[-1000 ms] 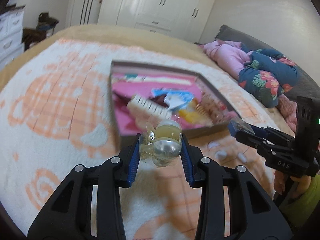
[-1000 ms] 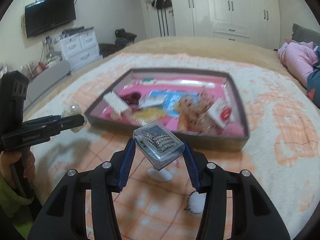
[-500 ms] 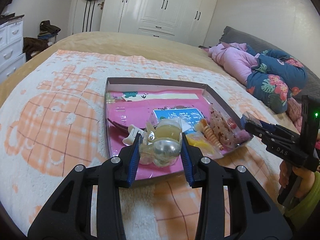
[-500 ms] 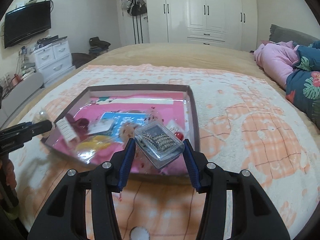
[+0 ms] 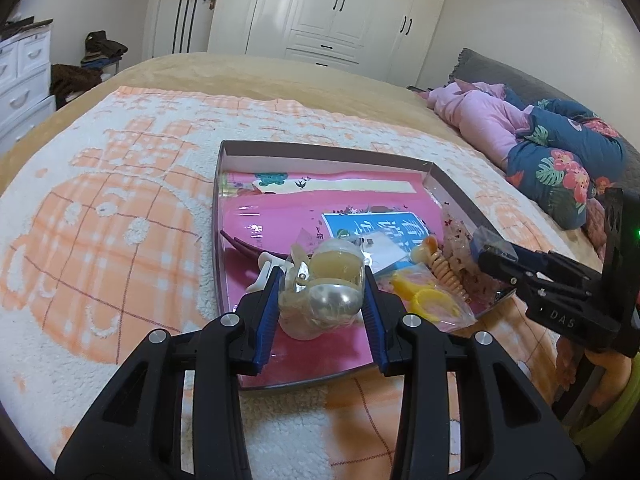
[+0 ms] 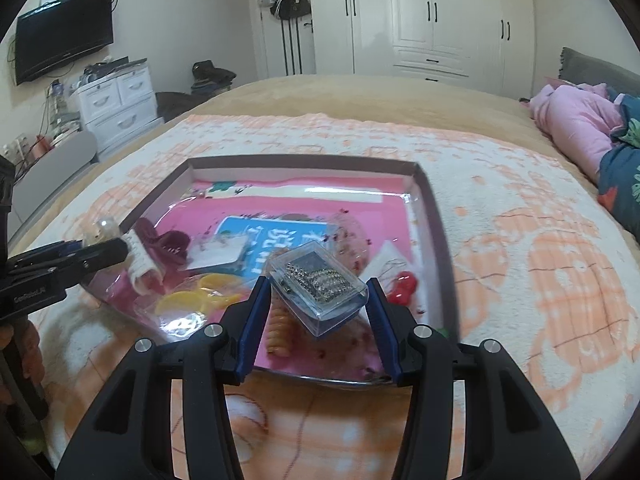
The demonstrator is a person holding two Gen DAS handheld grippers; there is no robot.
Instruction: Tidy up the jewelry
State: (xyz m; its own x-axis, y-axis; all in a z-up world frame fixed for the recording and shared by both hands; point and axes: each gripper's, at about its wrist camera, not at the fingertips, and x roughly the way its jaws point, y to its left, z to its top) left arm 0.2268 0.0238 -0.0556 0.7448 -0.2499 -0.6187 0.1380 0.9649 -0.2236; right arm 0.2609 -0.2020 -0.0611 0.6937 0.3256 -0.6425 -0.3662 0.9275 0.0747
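Note:
My left gripper (image 5: 322, 304) is shut on a clear bag of pearl-like jewelry (image 5: 326, 296), held over the near edge of the shallow box (image 5: 320, 150) with a pink lining on the bed. My right gripper (image 6: 318, 300) is shut on a clear plastic case of rhinestone jewelry (image 6: 316, 286), held above the box's near right part (image 6: 434, 220). The box holds a yellow ring bag (image 5: 424, 300), a spiral hair tie (image 5: 444, 272), a maroon hair claw (image 6: 168, 246) and red beads (image 6: 404, 290). The right gripper also shows in the left wrist view (image 5: 486, 254).
The box lies on a white and orange blanket (image 5: 100, 240) over the bed. Pink and blue floral bedding (image 5: 540, 148) is piled at the right. White wardrobes (image 6: 432, 16), a drawer unit (image 6: 116, 104) and a wall television (image 6: 64, 34) stand beyond the bed.
Both grippers have moved forward with their loads and now hang over the box's near edge; a second ago they were short of the box over the blanket.

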